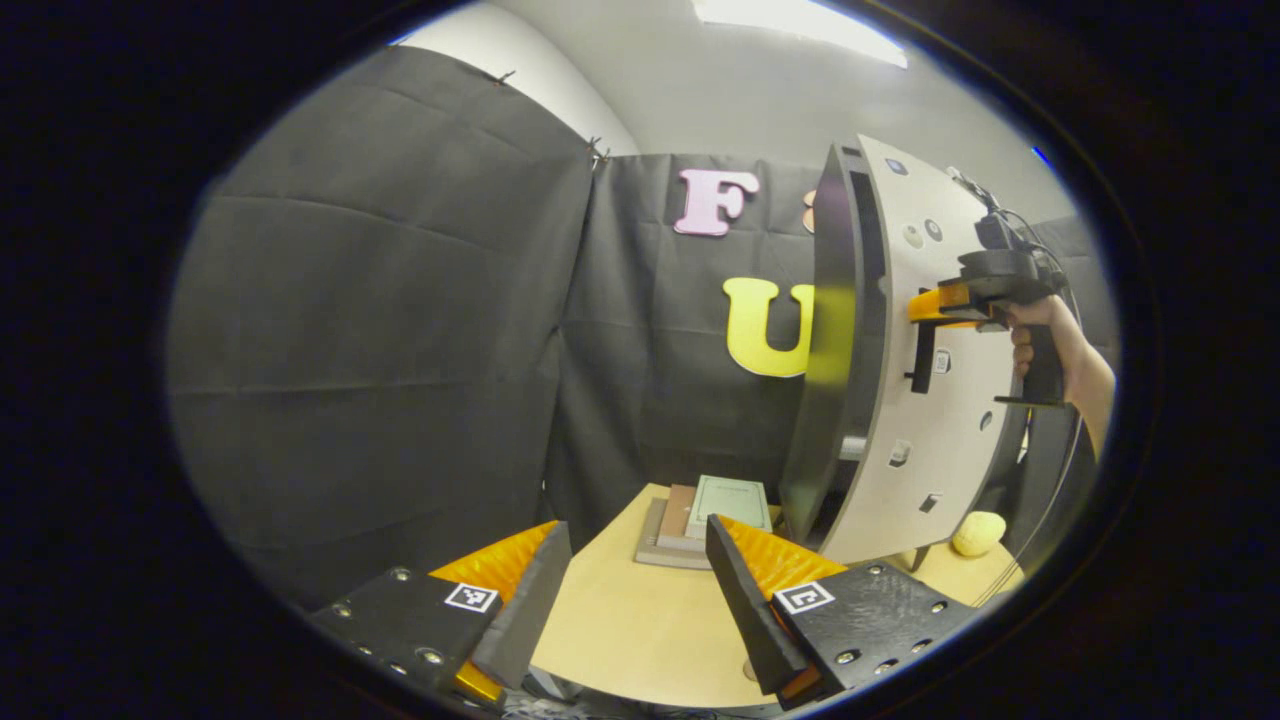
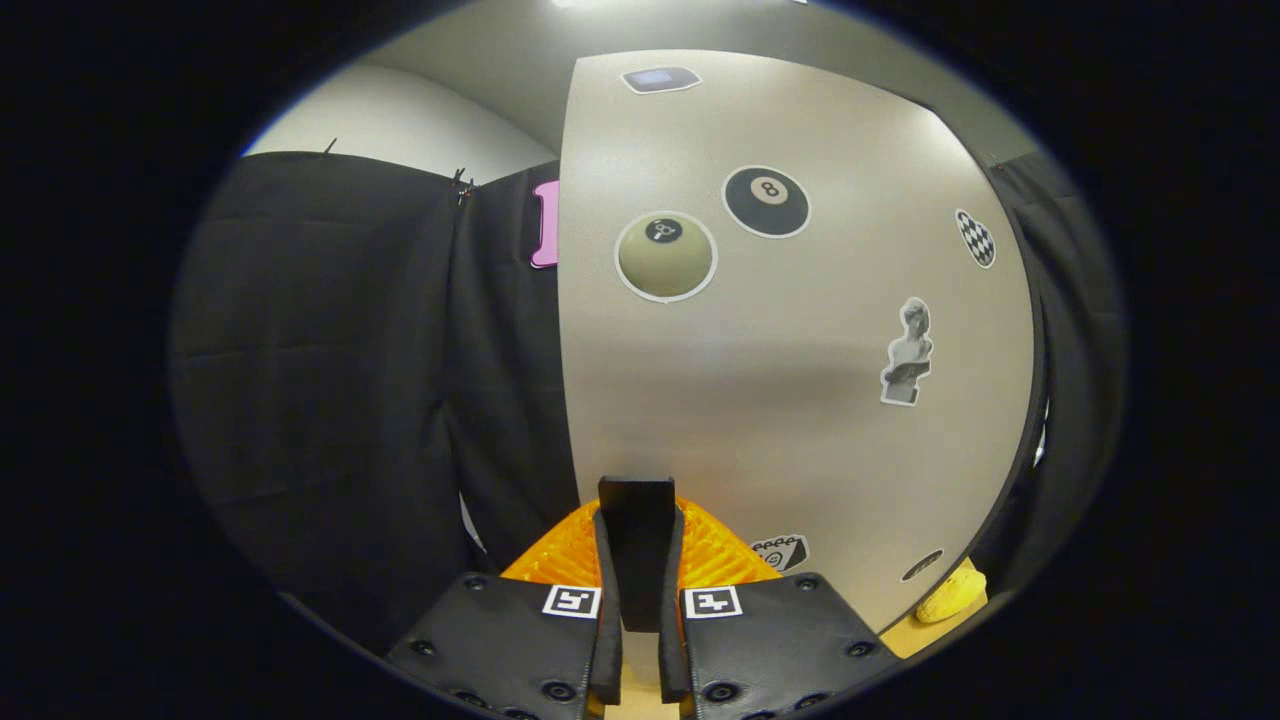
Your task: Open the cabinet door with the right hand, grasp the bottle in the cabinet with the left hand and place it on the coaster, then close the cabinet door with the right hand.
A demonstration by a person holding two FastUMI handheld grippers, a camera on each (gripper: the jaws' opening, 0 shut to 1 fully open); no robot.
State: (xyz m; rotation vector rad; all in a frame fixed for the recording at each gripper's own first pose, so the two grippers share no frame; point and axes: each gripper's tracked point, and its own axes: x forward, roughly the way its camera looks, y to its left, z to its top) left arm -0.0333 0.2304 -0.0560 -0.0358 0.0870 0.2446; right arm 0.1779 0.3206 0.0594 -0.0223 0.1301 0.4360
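My right gripper (image 2: 640,640) is clamped on the handle (image 2: 637,540) of the cabinet door (image 2: 800,400), which stands ajar. If my pull runs off the hinge arc, the fingers could slip off. My left gripper (image 1: 630,590) waits wide apart and empty, left of the door. The cabinet's inside (bottle included) is hidden from me.
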